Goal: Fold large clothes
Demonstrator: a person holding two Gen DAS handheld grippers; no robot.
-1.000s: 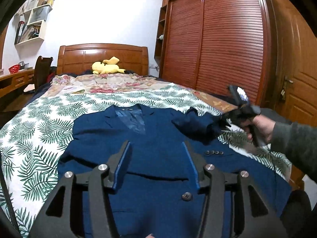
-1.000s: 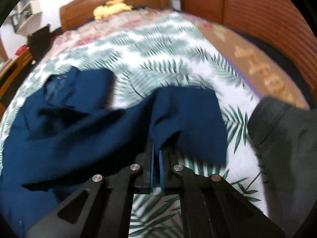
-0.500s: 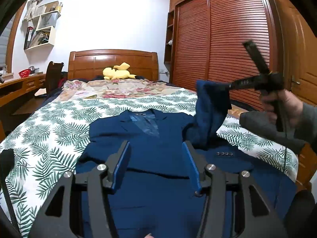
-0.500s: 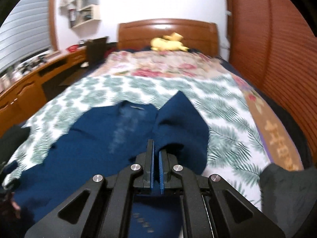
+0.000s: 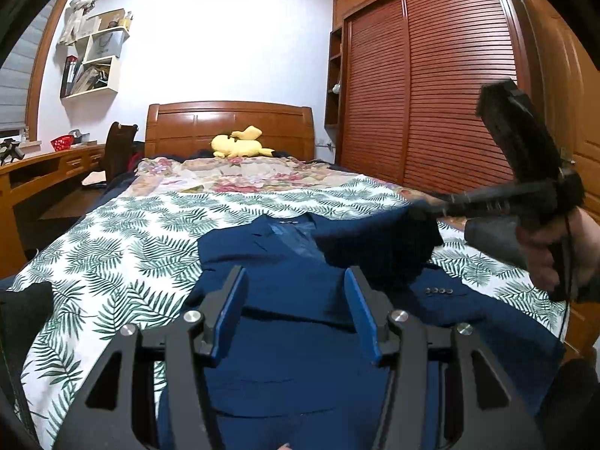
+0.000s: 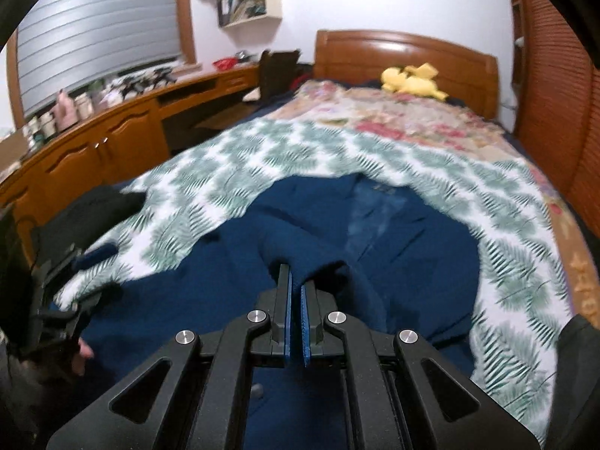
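A navy blue suit jacket [image 5: 296,322] lies face up on the leaf-print bedspread [image 5: 123,247], collar toward the headboard. My left gripper [image 5: 296,281] is open and empty, hovering over the jacket's middle. My right gripper [image 6: 295,281] is shut on the jacket's right sleeve [image 6: 300,255] and holds it lifted over the jacket's chest. In the left wrist view the right gripper [image 5: 420,208] comes in from the right with the sleeve [image 5: 378,243] hanging from it. The sleeve's cuff buttons [image 5: 438,291] show on the fabric below.
A yellow plush toy [image 5: 240,144] lies by the wooden headboard [image 5: 228,123]. A louvred wardrobe [image 5: 431,86] stands right of the bed. A wooden desk [image 6: 112,135] and chair [image 5: 118,150] stand on the left. Dark clothing [image 5: 22,318] lies at the bed's left edge.
My right gripper has carried the sleeve up off the bed's right side and leftward over the jacket's chest. My left gripper stayed open above the jacket.
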